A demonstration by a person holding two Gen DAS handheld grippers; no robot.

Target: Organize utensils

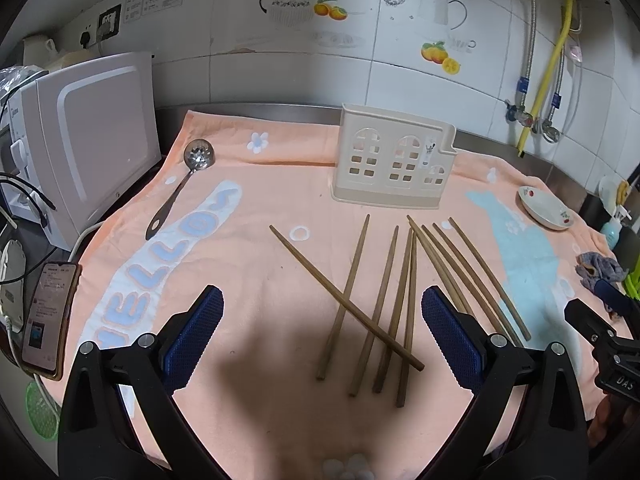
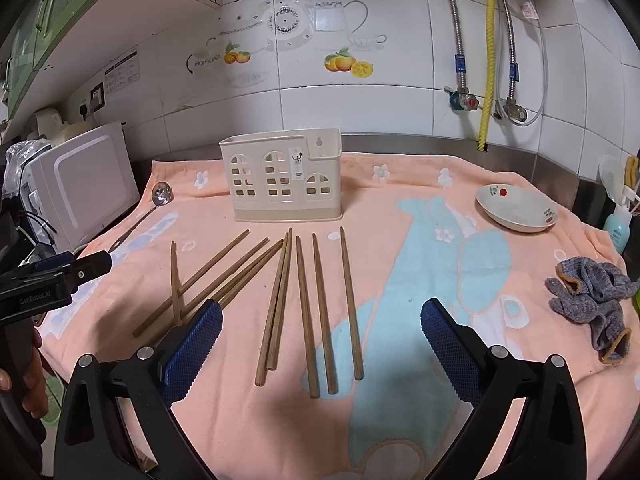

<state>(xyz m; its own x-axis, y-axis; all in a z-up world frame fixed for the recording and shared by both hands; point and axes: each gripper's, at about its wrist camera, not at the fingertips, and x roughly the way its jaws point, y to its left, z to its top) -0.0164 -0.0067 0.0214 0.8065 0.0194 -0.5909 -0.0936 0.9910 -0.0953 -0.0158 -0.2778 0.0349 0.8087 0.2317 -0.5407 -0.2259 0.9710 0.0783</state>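
Several brown wooden chopsticks (image 1: 384, 300) lie spread on the peach towel (image 1: 260, 300); they also show in the right wrist view (image 2: 304, 312). A cream utensil holder (image 1: 394, 158) with window cut-outs stands upright behind them, also in the right wrist view (image 2: 282, 176). A metal slotted ladle (image 1: 180, 188) lies at the far left, also in the right wrist view (image 2: 140, 216). My left gripper (image 1: 322, 336) is open and empty above the chopsticks' near ends. My right gripper (image 2: 322, 348) is open and empty over the right-hand chopsticks.
A white appliance (image 1: 92, 136) stands at the left, with a phone (image 1: 48, 320) and cables by it. A small white dish (image 2: 516, 208) and a grey rag (image 2: 592, 296) lie at the right. Tiled wall, pipes and valves stand behind.
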